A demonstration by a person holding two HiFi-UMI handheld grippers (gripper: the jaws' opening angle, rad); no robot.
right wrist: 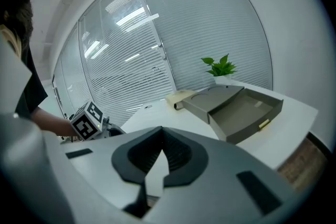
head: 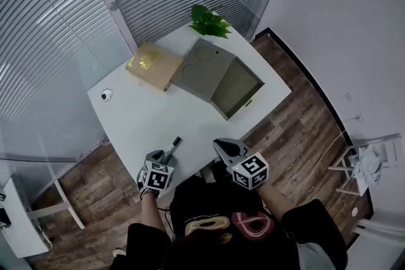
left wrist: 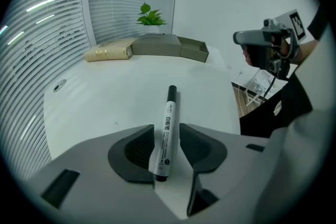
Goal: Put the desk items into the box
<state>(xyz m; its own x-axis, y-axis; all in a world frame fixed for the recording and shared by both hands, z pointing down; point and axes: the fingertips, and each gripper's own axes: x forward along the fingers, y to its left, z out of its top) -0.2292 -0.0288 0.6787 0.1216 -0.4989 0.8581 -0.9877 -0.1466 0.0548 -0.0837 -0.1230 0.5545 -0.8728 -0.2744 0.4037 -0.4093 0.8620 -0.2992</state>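
A black-and-white marker lies on the white desk near its front edge, cap pointing away from me. My left gripper is down at the desk with the marker's rear half between its dark pads. A thin gap still shows on the right side, so the jaws are open. The grey box stands open at the far right of the desk, its lid beside it. My right gripper hovers off the desk's front edge, shut and empty.
A tan book-like box lies left of the grey lid. A green plant stands at the far corner. A small round fitting sits at the desk's left edge. White blinds lie beyond the desk and wood floor to the right.
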